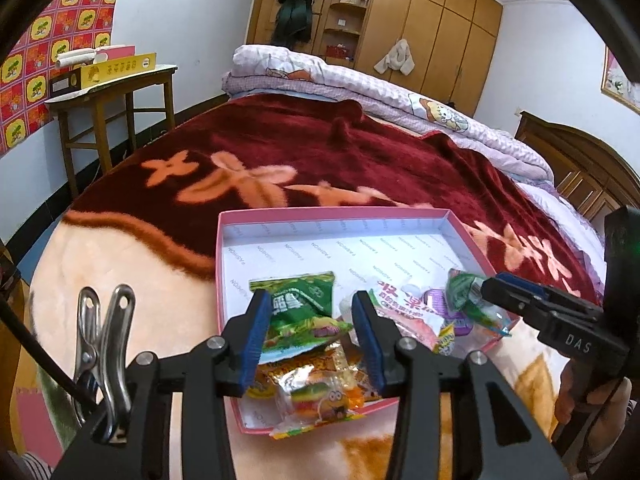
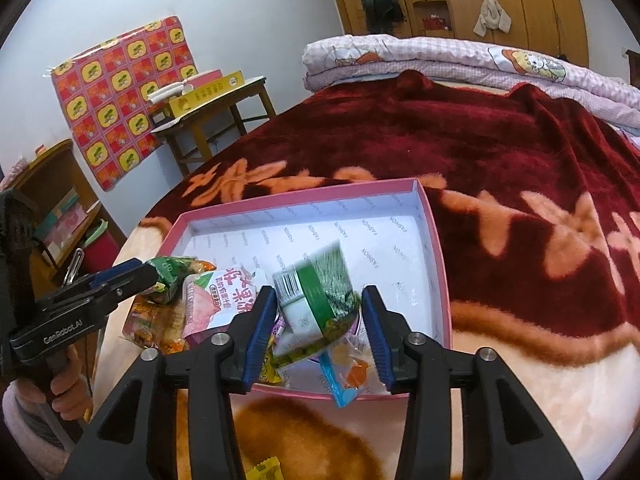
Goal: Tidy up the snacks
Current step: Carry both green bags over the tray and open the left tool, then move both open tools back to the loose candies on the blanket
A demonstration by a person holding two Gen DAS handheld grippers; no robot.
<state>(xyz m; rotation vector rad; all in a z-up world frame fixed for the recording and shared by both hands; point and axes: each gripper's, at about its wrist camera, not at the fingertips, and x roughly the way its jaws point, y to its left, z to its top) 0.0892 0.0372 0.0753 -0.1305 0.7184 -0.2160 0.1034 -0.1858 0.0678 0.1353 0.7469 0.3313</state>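
Observation:
A shallow pink box (image 1: 280, 213) (image 2: 434, 232) with a white lining lies on the bed blanket, with several snack packets piled at its near end. My left gripper (image 1: 310, 312) is open above a green packet (image 1: 308, 304) and a burger-gummy packet (image 1: 316, 402). My right gripper (image 2: 318, 302) is open, and a blurred green-and-white packet (image 2: 316, 300) lies tilted between its fingers over the box. In the left wrist view the right gripper (image 1: 486, 284) reaches in from the right beside that packet (image 1: 464, 290). A pink jelly pouch (image 1: 404, 308) (image 2: 224, 296) lies in the middle.
A red and peach blanket (image 1: 340, 148) covers the bed. Folded quilts (image 1: 360, 80) lie at the far side. A wooden side table (image 1: 116, 92) with boxes stands to the left. A metal clip (image 1: 104, 344) hangs on the left gripper. A yellow candy (image 2: 266, 470) lies on the blanket.

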